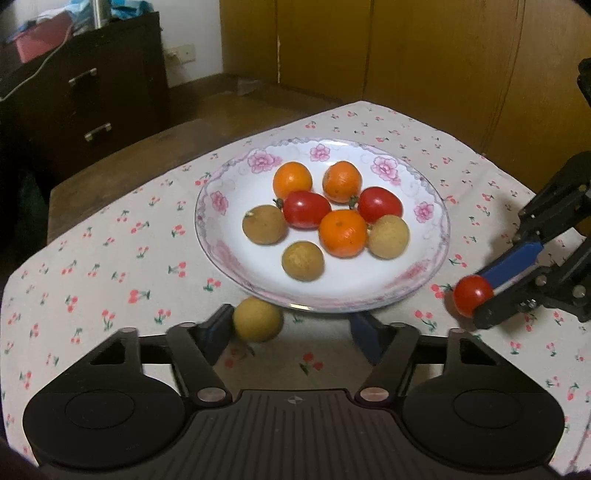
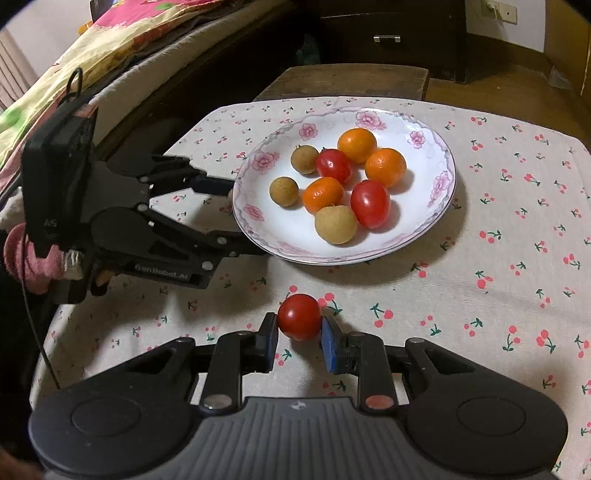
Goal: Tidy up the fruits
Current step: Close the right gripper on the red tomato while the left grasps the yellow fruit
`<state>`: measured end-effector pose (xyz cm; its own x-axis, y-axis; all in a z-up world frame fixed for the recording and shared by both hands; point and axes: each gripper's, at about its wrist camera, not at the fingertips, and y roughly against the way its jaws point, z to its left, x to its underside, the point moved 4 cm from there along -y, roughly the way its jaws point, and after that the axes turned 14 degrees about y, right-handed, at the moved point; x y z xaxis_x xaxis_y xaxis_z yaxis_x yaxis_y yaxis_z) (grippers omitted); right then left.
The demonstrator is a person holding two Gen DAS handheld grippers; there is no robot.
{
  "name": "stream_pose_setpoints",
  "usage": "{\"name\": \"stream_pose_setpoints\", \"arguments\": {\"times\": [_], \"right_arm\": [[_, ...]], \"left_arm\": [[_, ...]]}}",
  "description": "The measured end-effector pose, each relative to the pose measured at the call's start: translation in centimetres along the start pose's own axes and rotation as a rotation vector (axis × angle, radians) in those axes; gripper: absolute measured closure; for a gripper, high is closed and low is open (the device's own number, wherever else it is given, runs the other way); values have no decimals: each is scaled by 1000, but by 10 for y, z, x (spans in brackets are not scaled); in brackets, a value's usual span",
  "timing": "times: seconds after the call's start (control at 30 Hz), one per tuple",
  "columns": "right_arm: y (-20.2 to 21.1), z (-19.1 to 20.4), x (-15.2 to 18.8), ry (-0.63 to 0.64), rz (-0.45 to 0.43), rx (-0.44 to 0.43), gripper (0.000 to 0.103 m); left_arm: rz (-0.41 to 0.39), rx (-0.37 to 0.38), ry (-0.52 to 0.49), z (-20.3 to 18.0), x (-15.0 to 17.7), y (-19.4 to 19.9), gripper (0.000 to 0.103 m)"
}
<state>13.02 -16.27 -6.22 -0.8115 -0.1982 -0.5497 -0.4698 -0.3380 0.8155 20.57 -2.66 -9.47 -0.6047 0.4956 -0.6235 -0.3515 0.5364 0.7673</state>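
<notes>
A shallow white china plate with pink flowers round its rim (image 1: 218,201) sits in the middle of a pale cloth printed with small red cherries (image 1: 110,266), which covers a brown wooden table (image 1: 122,162). On the plate lie three small oranges, two red cherry tomatoes and three tan round longans, bunched toward its centre, so a band of bare white runs round them inside the rim. The left gripper (image 1: 295,328) has its jaws apart, and a fourth tan longan (image 1: 258,319) lies on the cloth between them, right against the left blue pad and clear of the right one, just beside the plate's near edge. The right gripper (image 2: 300,338) is closed on a third red cherry tomato (image 2: 299,316), both blue pads pressing its sides, over the cloth near the plate's front rim but apart from it. In the right wrist view the left gripper's black fingers reach in at the plate's left edge, one passing under the rim's overhang. The cloth to the right of the plate and in front of it is open. The table's far edge lies just beyond the plate; the cloth's left side ends close to a bed with a patterned quilt (image 2: 122,33). A dark wooden drawer cabinet (image 1: 85,92) stands well beyond the table.
</notes>
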Motion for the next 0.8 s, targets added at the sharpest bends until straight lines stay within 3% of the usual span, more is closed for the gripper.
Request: {"name": "stream_pose_setpoints", "arguments": {"times": [0.17, 0.37, 0.43, 0.53, 0.67, 0.8], "right_arm": [[7, 3, 1, 11, -8, 4, 76], [27, 5, 7, 11, -34, 2, 76], [30, 2, 10, 5, -31, 6, 76], [33, -2, 15, -12, -31, 0, 76], [35, -5, 17, -21, -38, -8, 76], [31, -7, 19, -29, -32, -14, 76]], "left_arm": [[23, -47, -16, -14, 5, 9, 51], [43, -92, 7, -18, 7, 15, 55], [36, -109, 8, -20, 8, 16, 51], [11, -111, 3, -23, 5, 16, 23], [2, -139, -55, -23, -1, 6, 20], [-3, -111, -18, -15, -2, -1, 24]]}}
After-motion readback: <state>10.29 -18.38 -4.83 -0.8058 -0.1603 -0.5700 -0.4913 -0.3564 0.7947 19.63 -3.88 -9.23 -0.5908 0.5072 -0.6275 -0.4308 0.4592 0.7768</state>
